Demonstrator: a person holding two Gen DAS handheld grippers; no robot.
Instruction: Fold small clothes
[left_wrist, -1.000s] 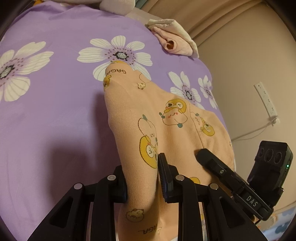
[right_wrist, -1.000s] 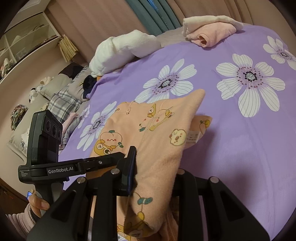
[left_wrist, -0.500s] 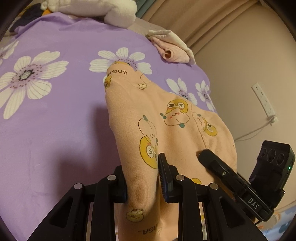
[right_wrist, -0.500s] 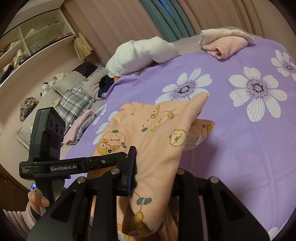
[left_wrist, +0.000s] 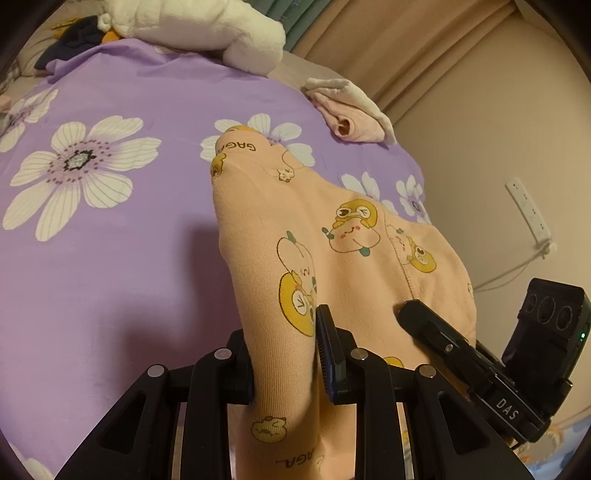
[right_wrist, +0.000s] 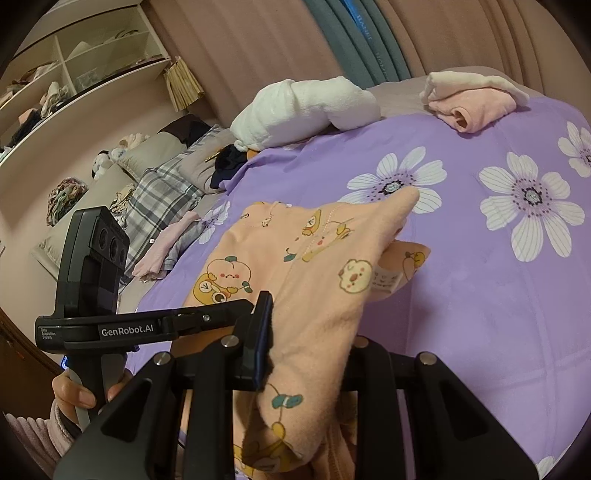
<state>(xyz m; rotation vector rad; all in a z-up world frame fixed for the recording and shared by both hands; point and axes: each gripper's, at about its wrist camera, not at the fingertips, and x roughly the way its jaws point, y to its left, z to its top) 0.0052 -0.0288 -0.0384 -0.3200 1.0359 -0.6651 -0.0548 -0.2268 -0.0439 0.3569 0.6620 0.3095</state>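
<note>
The garment (left_wrist: 332, 236), peach with cartoon prints, hangs between my two sets of fingers above the purple flowered bed (left_wrist: 110, 240). Through my left camera, my left gripper (left_wrist: 284, 354) has its fingers pinched narrow on a fold of the cloth, which rises away from me to a far corner printed with letters. My right gripper (left_wrist: 417, 314) reaches in from the right side, its tip pressed against the same cloth. Beyond lie a folded pink and white pile (left_wrist: 351, 110) near the bed's edge and a white plush (left_wrist: 207, 29) at the head. A socket strip (left_wrist: 528, 210) sits on the wall.

Through my right camera, my right gripper (right_wrist: 306, 347) clamps the garment's (right_wrist: 295, 258) near edge; one finger (right_wrist: 262, 332) shows, the other is buried under the cloth. The cloth drapes over them and stretches away to a point over a white flower. My left gripper (right_wrist: 251, 306) comes in from the left, its tip at the cloth, my left hand (right_wrist: 77, 395) on its handle. Behind are the plush (right_wrist: 306, 107), the pink pile (right_wrist: 472, 99), a plaid cloth (right_wrist: 162, 192) and shelves (right_wrist: 74, 74).
</note>
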